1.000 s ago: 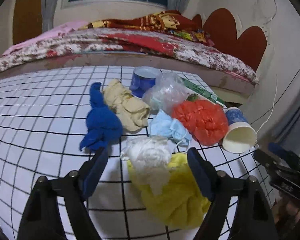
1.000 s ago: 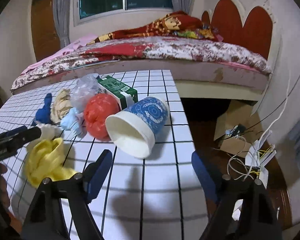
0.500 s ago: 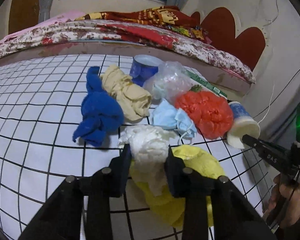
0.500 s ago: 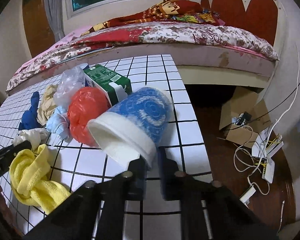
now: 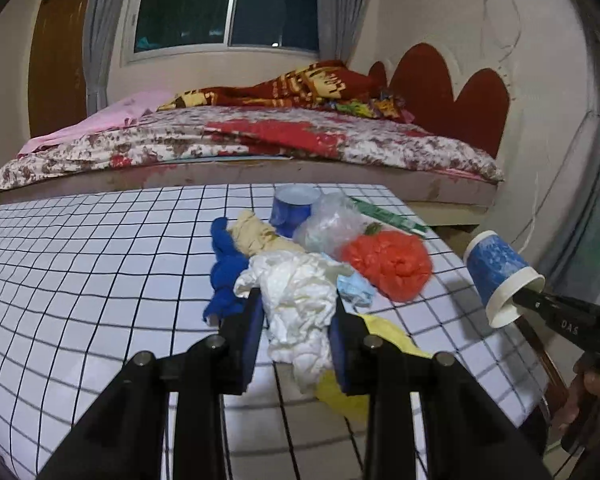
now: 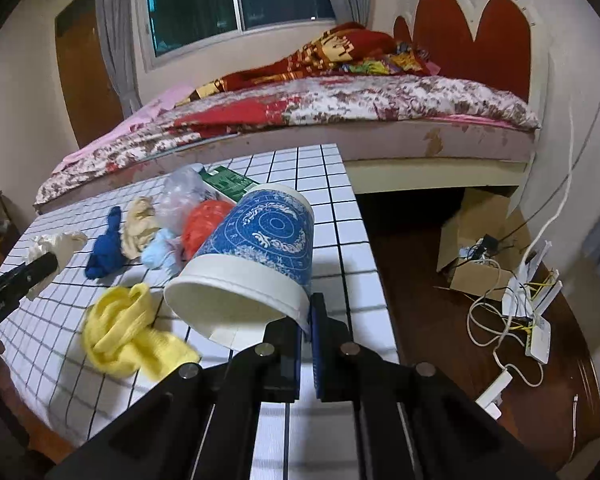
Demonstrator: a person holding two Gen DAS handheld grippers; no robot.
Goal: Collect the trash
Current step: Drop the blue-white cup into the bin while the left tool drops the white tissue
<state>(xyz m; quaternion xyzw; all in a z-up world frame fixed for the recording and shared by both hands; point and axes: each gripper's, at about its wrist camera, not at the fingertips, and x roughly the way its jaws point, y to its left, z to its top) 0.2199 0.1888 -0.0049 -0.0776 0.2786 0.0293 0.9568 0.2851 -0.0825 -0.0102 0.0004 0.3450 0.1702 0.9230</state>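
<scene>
A bench (image 5: 80, 264) under a white cloth with a black grid carries a cluster near its right edge: blue rag (image 5: 224, 272), beige cloth (image 5: 256, 236), upright blue cup (image 5: 290, 210), clear plastic bag (image 5: 332, 224). Beside them lie an orange bag (image 5: 388, 264), green carton (image 5: 384, 216), pale blue mask (image 5: 354, 290) and yellow cloth (image 6: 120, 332).

Beyond my table (image 5: 80, 264) with its grid cloth stands a bed (image 5: 260, 144) under floral covers, red headboard (image 6: 472, 36) against a pale wall. The window (image 5: 224, 4) is dark, curtains (image 5: 100, 32) flanking. Dark floor (image 6: 428, 320), probably wood.
</scene>
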